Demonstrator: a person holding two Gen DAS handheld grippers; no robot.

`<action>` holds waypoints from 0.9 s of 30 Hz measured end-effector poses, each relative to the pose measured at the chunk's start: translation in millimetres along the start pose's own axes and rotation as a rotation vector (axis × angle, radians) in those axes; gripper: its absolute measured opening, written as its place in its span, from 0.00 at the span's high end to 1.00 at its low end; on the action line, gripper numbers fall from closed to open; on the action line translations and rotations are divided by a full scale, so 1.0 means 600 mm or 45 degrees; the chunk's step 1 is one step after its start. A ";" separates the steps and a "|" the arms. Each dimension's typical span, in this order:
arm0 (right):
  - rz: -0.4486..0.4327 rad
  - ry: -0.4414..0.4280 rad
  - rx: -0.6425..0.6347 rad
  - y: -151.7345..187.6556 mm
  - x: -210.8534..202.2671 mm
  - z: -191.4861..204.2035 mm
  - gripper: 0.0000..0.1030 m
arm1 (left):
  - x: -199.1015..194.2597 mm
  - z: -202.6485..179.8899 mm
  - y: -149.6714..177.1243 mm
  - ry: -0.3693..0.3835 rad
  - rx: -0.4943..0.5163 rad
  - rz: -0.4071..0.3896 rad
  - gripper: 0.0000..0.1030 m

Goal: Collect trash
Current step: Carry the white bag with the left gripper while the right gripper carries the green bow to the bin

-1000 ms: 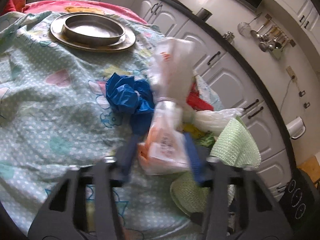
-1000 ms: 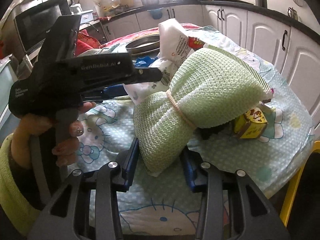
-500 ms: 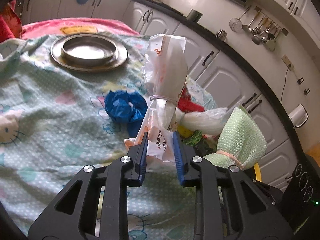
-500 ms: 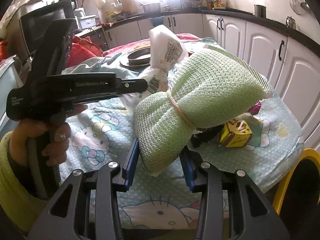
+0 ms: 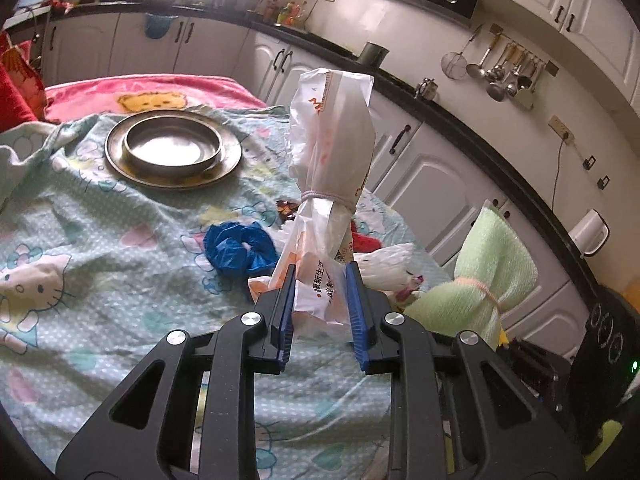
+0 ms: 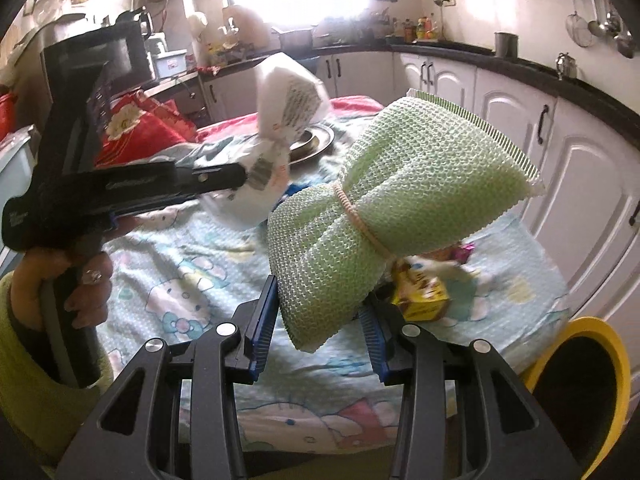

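Nearest, L gripper: blue ribbed pads pinch the low end of a thin, crinkly white plastic bag w/ orange print, cinched mid-way by a pale band, jaws having just been closing on it; bag stands up off the table. R gripper clamps a soft green knit cloth bundle, bow-shaped, tied at its waist w/ a pinkish rubber band, raised over the table edge. Beyond on the cartoon-print tablecloth: crumpled glossy blue bag, small yellow carton, then round metal tray farthest.
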State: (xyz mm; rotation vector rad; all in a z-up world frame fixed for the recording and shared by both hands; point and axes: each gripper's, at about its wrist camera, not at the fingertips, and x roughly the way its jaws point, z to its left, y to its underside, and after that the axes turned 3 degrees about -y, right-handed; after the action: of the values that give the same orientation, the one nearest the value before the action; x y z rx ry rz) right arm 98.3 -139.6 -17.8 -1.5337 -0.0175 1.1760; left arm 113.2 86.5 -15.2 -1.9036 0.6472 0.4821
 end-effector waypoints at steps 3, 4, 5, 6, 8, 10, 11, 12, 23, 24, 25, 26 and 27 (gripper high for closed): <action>-0.024 0.024 0.011 -0.007 -0.013 -0.013 0.63 | -0.006 -0.015 0.001 0.016 0.022 -0.010 0.83; -0.030 0.032 0.013 -0.008 -0.017 -0.017 0.63 | -0.007 -0.019 0.001 0.022 0.029 -0.012 0.83; -0.040 0.045 0.016 -0.010 -0.025 -0.024 0.63 | -0.009 -0.022 0.002 0.025 0.034 -0.014 0.83; -0.046 0.055 0.017 -0.009 -0.030 -0.027 0.63 | -0.010 -0.026 0.002 0.030 0.040 -0.016 0.83; -0.058 0.074 0.025 -0.009 -0.042 -0.038 0.63 | -0.011 -0.037 0.004 0.042 0.054 -0.018 0.83; -0.064 0.091 0.032 -0.009 -0.051 -0.046 0.63 | -0.011 -0.046 0.005 0.053 0.066 -0.016 0.83; -0.067 0.101 0.036 -0.008 -0.056 -0.052 0.63 | -0.011 -0.051 0.006 0.057 0.073 -0.015 0.83; -0.070 0.112 0.041 -0.005 -0.061 -0.057 0.63 | -0.011 -0.053 0.007 0.061 0.077 -0.015 0.83; -0.083 0.210 0.099 0.019 -0.097 -0.095 0.63 | -0.008 -0.098 0.022 0.107 0.144 0.008 0.83; -0.083 0.218 0.109 0.022 -0.101 -0.100 0.63 | -0.006 -0.101 0.024 0.112 0.150 0.012 0.83; -0.083 0.223 0.114 0.024 -0.104 -0.103 0.63 | -0.005 -0.107 0.026 0.119 0.160 0.017 0.83; -0.083 0.231 0.120 0.027 -0.107 -0.107 0.63 | -0.003 -0.112 0.029 0.123 0.168 0.021 0.83; -0.083 0.238 0.128 0.030 -0.110 -0.112 0.63 | 0.000 -0.118 0.032 0.129 0.179 0.026 0.83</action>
State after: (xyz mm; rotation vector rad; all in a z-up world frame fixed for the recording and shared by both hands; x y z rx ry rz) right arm 99.4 -233.6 1.3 -1.5370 0.1145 0.9646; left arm 104.0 15.2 -0.2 -1.7981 0.7481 0.3455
